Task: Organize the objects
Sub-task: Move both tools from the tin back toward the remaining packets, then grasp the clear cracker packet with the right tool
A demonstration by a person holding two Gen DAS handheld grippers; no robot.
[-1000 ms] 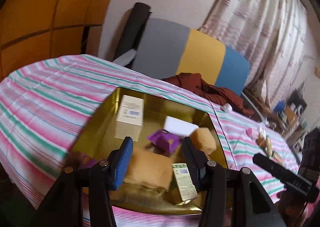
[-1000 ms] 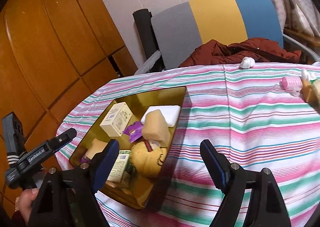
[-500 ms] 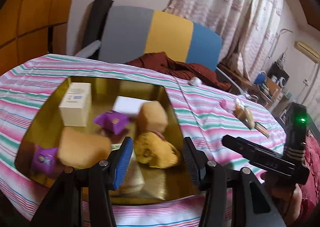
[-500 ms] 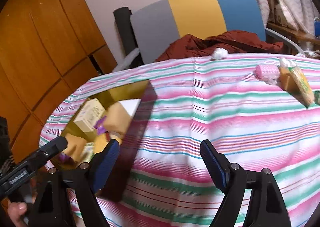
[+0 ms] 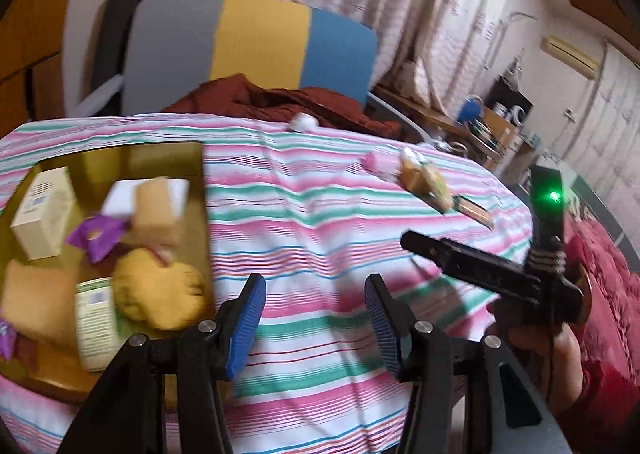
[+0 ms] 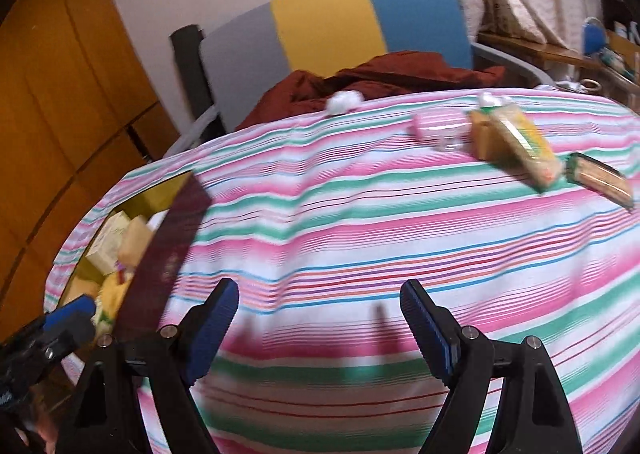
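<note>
On the tabletop, largest thing first:
Tabletop: covered by a cloth striped pink, green and white; it carries everything below.
Chair: behind the far edge, its back in grey, yellow and blue panels, with a dark red garment heaped on the seat.
Tray: gold and shiny, at the left side of the cloth; in the right wrist view only its dark outer wall and a slice of the inside show.
Tray contents: a pale carton stands at the far left, a white block lies toward the back, a tan block leans against it, a purple wrapper lies between carton and tan block, a yellow lumpy toy sits near the right wall, and a green-and-white box lies just beside it.
Loose things: well apart from the tray, toward the far right of the cloth, a pink packet, a yellow snack pack touching it, and a brown-and-green stick pack just beside that.
White ball: small, at the far edge near the garment.
Left hand-held gripper: fingers apart, nothing between them, hovering over bare cloth just right of the tray.
Right hand-held gripper: fingers wide apart, nothing between them, above the striped cloth near the front edge.
</note>
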